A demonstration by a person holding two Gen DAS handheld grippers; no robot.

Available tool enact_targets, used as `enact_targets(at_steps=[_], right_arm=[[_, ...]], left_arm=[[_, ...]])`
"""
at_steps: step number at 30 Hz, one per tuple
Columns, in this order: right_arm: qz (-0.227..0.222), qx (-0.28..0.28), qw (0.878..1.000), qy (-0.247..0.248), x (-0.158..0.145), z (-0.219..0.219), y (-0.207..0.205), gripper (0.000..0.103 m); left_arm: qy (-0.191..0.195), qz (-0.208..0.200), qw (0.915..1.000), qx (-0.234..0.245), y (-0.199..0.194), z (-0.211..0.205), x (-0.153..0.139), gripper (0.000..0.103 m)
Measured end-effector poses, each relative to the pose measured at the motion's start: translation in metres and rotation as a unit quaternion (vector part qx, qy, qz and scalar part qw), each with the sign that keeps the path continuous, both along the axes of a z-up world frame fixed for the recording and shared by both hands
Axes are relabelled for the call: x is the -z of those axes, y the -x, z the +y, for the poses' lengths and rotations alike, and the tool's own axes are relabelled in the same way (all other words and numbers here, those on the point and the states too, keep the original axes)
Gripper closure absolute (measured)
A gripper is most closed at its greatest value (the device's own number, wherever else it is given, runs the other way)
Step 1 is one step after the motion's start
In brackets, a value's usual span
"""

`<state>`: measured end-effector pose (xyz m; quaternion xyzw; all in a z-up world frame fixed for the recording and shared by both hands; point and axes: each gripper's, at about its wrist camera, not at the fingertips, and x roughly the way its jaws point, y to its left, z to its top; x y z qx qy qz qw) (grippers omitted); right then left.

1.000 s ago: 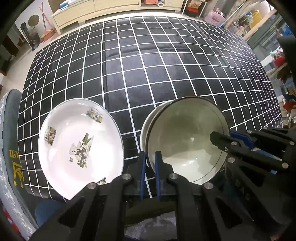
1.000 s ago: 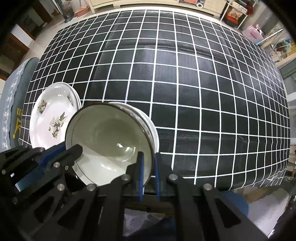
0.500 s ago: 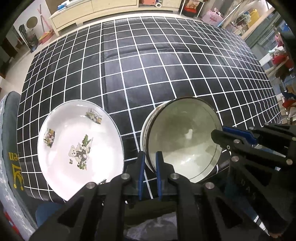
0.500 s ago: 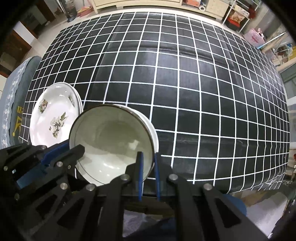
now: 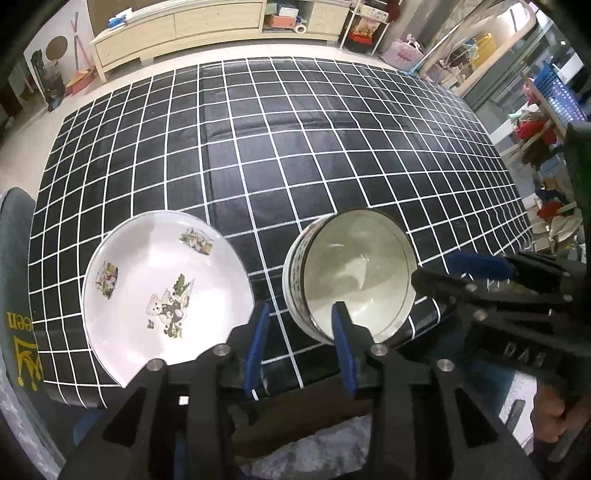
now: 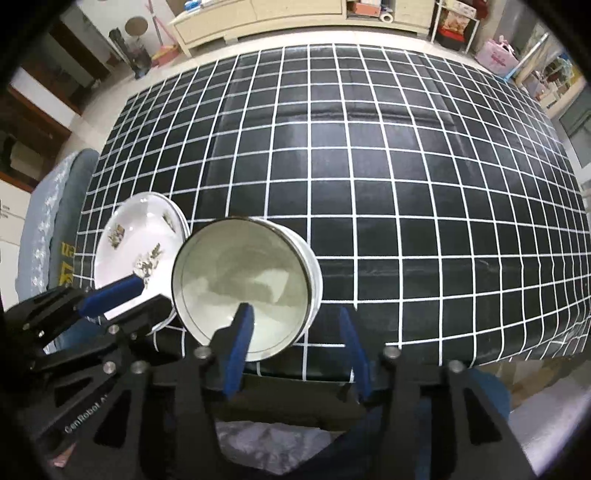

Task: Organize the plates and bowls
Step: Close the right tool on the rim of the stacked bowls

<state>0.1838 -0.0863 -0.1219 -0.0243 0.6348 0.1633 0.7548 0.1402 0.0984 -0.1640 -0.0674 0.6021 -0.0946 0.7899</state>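
A stack of white bowls [image 5: 354, 284] with a dark rim stands near the table's front edge; it also shows in the right wrist view [image 6: 243, 291]. A white plate with bear pictures [image 5: 162, 288] lies to its left, seen too in the right wrist view [image 6: 136, 247]. My left gripper [image 5: 299, 339] is open, its right finger over the bowl's near rim. My right gripper [image 6: 295, 336] is open, its left finger over the bowl's near rim. Neither holds anything.
The table wears a black cloth with white grid lines [image 5: 295, 147], seen also in the right wrist view [image 6: 406, 184]. A grey chair [image 5: 14, 258] stands at the left. A wooden cabinet [image 5: 184, 26] and shelves with clutter line the far wall.
Both grippers have opened, from shut to wide apart. Both have drawn back a little from the bowls. The bowls and plate have stayed in place.
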Motion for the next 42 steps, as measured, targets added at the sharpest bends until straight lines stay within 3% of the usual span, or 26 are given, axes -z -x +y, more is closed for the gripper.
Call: enact_targets(at_steps=[8, 16, 25, 34, 42], right_arm=[[-0.006, 0.045, 0.999, 0.001, 0.019, -0.01, -0.008, 0.043], [0.021, 0.042, 0.999, 0.007, 0.043, -0.011, -0.029, 0.043], [0.034, 0.042, 0.999, 0.004, 0.051, -0.012, -0.04, 0.043], [0.055, 0.056, 0.996, -0.046, 0.05, -0.015, -0.03, 0.043], [0.085, 0.069, 0.992, -0.064, 0.068, -0.014, -0.027, 0.042]], left_arm=[[-0.008, -0.009, 0.9999, -0.007, -0.006, 0.013, 0.012, 0.062], [0.019, 0.012, 0.9997, 0.0, -0.031, 0.018, 0.037, 0.062], [0.018, 0.022, 0.9996, -0.003, -0.04, 0.018, 0.046, 0.062], [0.067, 0.032, 0.9972, 0.007, -0.023, 0.014, 0.044, 0.062], [0.094, 0.04, 0.9948, 0.008, -0.021, 0.013, 0.061, 0.062]])
